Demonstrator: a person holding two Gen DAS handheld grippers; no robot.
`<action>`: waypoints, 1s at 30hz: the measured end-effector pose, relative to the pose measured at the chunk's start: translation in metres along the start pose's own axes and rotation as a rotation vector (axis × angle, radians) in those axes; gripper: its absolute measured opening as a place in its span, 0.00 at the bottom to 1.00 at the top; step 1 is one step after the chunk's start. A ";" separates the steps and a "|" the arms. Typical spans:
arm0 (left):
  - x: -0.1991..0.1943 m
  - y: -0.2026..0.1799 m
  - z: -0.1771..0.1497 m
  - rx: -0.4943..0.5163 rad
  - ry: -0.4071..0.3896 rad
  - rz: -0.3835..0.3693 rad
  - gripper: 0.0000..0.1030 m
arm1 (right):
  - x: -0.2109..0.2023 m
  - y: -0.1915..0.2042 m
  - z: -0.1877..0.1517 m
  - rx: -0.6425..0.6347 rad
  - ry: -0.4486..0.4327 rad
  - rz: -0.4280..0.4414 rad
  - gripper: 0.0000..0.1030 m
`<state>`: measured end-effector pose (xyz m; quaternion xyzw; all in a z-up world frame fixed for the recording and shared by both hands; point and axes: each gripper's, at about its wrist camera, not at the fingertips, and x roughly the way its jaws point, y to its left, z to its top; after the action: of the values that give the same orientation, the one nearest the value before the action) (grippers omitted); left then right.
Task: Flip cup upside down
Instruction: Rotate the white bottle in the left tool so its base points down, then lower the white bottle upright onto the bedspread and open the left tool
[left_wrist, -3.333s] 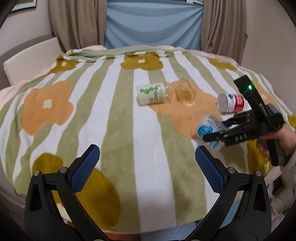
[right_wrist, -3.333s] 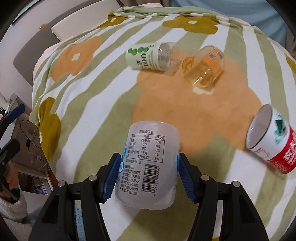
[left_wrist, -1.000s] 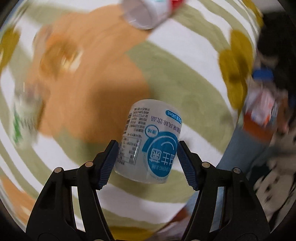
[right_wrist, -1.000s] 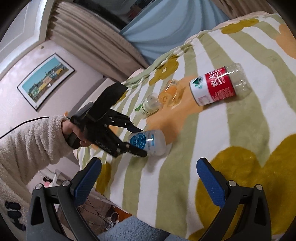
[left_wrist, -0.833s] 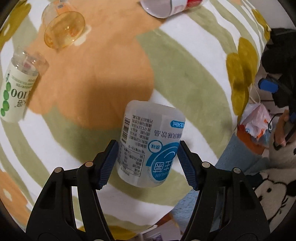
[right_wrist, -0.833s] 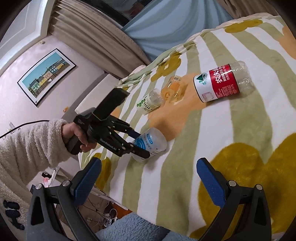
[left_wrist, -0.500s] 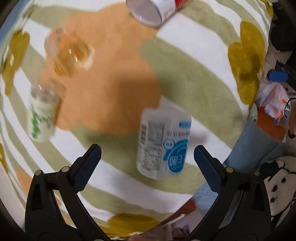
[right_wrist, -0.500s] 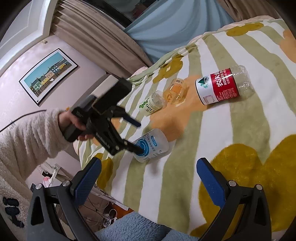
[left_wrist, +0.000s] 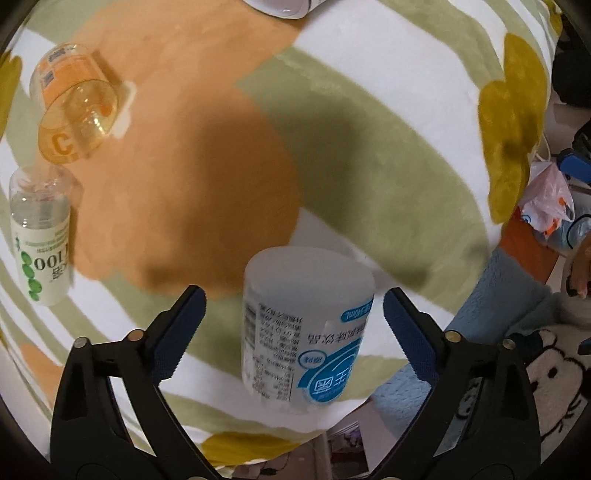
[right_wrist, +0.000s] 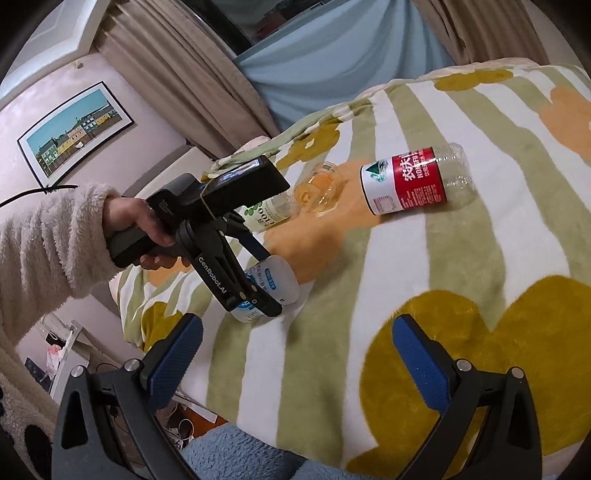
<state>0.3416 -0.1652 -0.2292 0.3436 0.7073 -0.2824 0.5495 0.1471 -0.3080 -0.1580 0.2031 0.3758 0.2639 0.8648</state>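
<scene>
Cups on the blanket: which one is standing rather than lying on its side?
The blue-label cup between the open left hand-held gripper fingers stands base-up; the amber, green-label and red-label cups lie sideways.

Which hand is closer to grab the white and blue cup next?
Left. The left hand-held gripper is open with the white and blue cup right between its fingers. The right hand-held gripper is open too, but farther back, with nothing between its fingers.
</scene>
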 end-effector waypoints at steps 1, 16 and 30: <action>0.001 -0.002 0.001 0.000 0.000 -0.005 0.82 | 0.000 0.000 0.000 0.002 0.000 0.001 1.00; -0.055 0.021 -0.037 -0.251 -0.543 -0.138 0.58 | -0.010 -0.001 -0.002 0.008 -0.022 0.009 1.00; -0.003 0.012 -0.114 -0.760 -1.267 -0.037 0.58 | -0.004 -0.001 -0.009 -0.010 0.027 -0.003 1.00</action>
<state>0.2851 -0.0693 -0.1994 -0.1115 0.3093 -0.1714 0.9287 0.1386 -0.3102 -0.1621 0.1947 0.3866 0.2673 0.8609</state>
